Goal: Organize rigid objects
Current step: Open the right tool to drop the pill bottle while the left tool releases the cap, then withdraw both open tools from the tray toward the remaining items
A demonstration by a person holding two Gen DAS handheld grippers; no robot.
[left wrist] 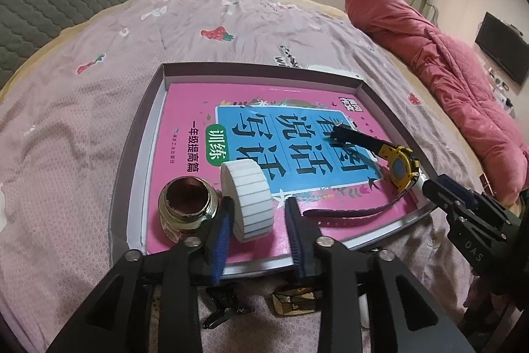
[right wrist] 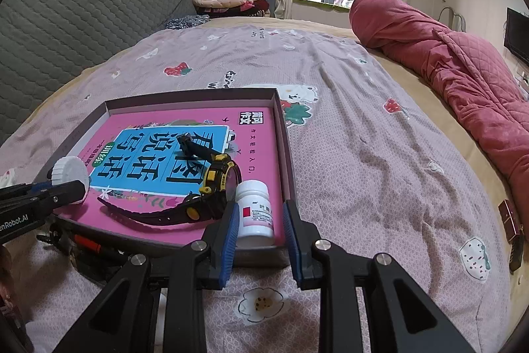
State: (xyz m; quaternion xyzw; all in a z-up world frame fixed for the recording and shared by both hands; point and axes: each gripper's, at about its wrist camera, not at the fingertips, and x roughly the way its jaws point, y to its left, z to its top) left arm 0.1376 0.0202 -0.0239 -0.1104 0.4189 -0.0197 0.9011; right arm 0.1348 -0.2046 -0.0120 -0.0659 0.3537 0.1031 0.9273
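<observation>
A shallow box [left wrist: 139, 134] on the bed holds a pink book [left wrist: 185, 108]. On the book lie a brass fitting [left wrist: 186, 207], a white ribbed cap [left wrist: 251, 204], and a yellow-and-black watch [left wrist: 401, 167]. My left gripper [left wrist: 259, 230] is open, its fingers on either side of the white cap. In the right wrist view the box [right wrist: 284, 134] also holds a white pill bottle [right wrist: 254, 210] beside the watch [right wrist: 215, 184]. My right gripper [right wrist: 261, 230] is open, its pads on either side of the bottle without touching it. The cap [right wrist: 71, 174] shows at left.
A rolled red quilt [right wrist: 446, 65] lies along the bed's right side. A gold object [left wrist: 296, 300] and a black clip [left wrist: 221, 308] lie on the sheet below the box. A small brown box [right wrist: 510, 217] sits at the right. A grey headboard [right wrist: 82, 15] stands at left.
</observation>
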